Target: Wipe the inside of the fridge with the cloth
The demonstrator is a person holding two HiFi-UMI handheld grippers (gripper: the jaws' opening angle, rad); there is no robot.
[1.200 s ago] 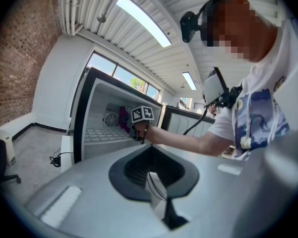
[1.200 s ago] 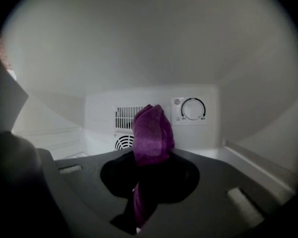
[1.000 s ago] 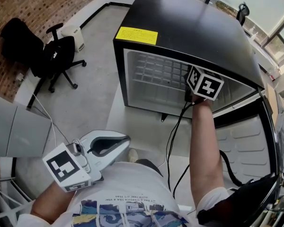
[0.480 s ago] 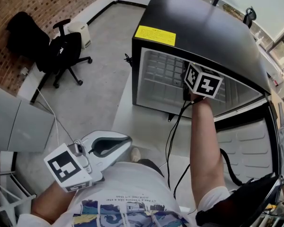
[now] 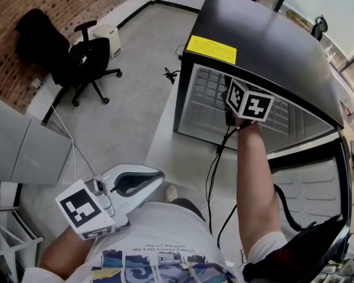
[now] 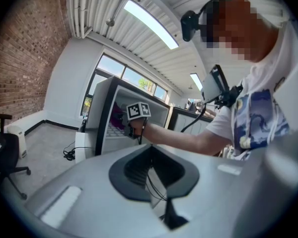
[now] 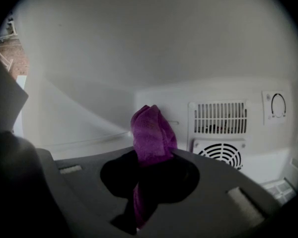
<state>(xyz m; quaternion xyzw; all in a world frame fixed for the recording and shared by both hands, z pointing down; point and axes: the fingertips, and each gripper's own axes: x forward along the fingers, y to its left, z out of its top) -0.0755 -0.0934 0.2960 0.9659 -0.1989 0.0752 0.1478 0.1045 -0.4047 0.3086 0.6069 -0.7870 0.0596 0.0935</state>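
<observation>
Right tool (image 7: 149,176) pinching cloth (image 7: 150,132), inside fridge (image 7: 139,58)

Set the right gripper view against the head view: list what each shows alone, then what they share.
Right gripper view only: the purple cloth pinched in the right gripper's fingers, plus the back wall's vent grille, round fan grille and dial.
Head view only: the left gripper, shut and empty near the person's shirt, the office chair, the yellow label on the fridge top, and the open door.
Both: the right gripper and the fridge's white interior.
</observation>
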